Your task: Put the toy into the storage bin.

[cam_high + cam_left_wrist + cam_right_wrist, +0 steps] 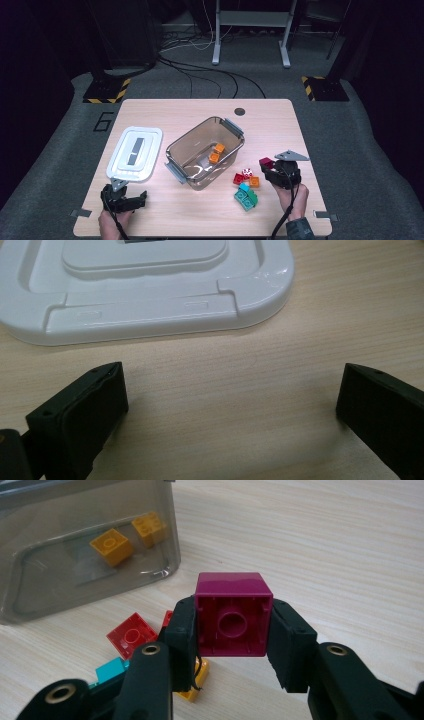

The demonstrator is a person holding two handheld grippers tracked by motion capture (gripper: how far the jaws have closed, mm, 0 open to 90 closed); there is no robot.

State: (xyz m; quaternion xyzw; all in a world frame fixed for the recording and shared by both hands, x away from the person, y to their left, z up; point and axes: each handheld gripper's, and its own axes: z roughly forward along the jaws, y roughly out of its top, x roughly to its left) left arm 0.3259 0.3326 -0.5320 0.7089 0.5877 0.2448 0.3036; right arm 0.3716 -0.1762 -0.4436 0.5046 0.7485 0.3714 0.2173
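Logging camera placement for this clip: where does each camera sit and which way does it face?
High view: above the near table edge, looking forward and down at the wooden table; both forearms show.
Left gripper view: on the left hand-held gripper, open, facing the white plastic lid.
Right gripper view: on the right hand-held gripper, clamping a magenta plastic brick.
High and right views share the clear plastic box.

The high view looks forward and down from above the person's side, taking in the whole table [165,107]. Each of the 2 gripper views sits close above the tabletop, one facing the white lid [145,290], the other the clear bin [75,545]; the high view shares both.
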